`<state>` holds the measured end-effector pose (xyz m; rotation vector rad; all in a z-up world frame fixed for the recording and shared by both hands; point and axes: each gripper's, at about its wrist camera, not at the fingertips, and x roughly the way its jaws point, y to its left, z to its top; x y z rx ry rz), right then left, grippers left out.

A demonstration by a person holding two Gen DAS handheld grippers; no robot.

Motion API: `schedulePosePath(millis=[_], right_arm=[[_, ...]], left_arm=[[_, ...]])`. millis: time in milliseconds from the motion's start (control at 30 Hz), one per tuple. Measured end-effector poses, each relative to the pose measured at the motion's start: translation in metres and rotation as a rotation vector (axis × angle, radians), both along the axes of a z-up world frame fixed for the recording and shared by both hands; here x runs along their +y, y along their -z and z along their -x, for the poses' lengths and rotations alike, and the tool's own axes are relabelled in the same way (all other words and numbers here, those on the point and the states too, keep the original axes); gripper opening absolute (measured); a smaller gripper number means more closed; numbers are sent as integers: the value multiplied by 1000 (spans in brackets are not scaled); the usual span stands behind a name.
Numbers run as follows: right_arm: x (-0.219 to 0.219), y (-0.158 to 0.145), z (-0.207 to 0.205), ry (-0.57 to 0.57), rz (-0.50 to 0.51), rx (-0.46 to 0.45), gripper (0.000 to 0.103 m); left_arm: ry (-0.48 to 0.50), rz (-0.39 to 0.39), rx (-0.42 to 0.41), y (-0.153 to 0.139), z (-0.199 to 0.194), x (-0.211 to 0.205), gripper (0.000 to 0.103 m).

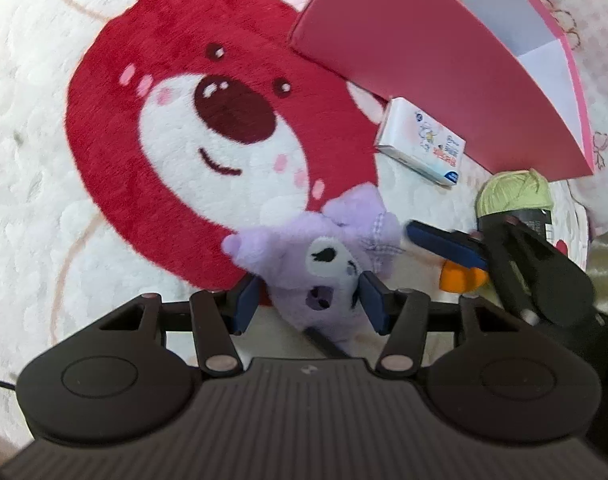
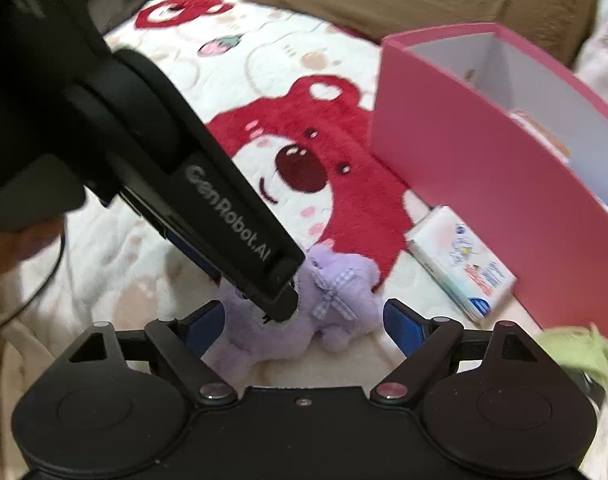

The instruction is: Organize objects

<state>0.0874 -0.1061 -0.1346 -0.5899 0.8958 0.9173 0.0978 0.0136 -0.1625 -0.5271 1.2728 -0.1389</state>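
So the purple plush bear [image 1: 324,268] is lying on the fleece blanket [image 1: 35,128], right at the lower edge of the big red bear print [image 1: 175,80]. It looks super light and squishy, so it'll just deform under a pinch, nothing fragile about it. I'd guess the fuzzy pile won't slip, but a shallow grab on an ear or the gingham bow [image 2: 336,288] could pull loose. Best bet is the fat middle of the head or body.

The left gripper [image 1: 310,298] has its blue pads pressed in on both sides of the plush's head, so it's got it. The right gripper [image 2: 304,326] is spread wide around the toy, pads clear of it, gripping nothing.

Just beside: a tissue pack [image 1: 422,142], green yarn ball [image 1: 514,192], and the open pink box [image 1: 424,60], probably where it all goes.
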Motion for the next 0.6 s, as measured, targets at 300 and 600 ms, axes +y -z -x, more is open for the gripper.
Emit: schedulePosePath(millis=[300, 600], right_arm=[[-5, 23, -30, -64, -13, 52, 99], [-18, 22, -35, 109, -116, 111, 99]], left_arm=[[69, -74, -90, -12, -1, -12, 47], [48, -54, -77, -12, -8, -3, 48]])
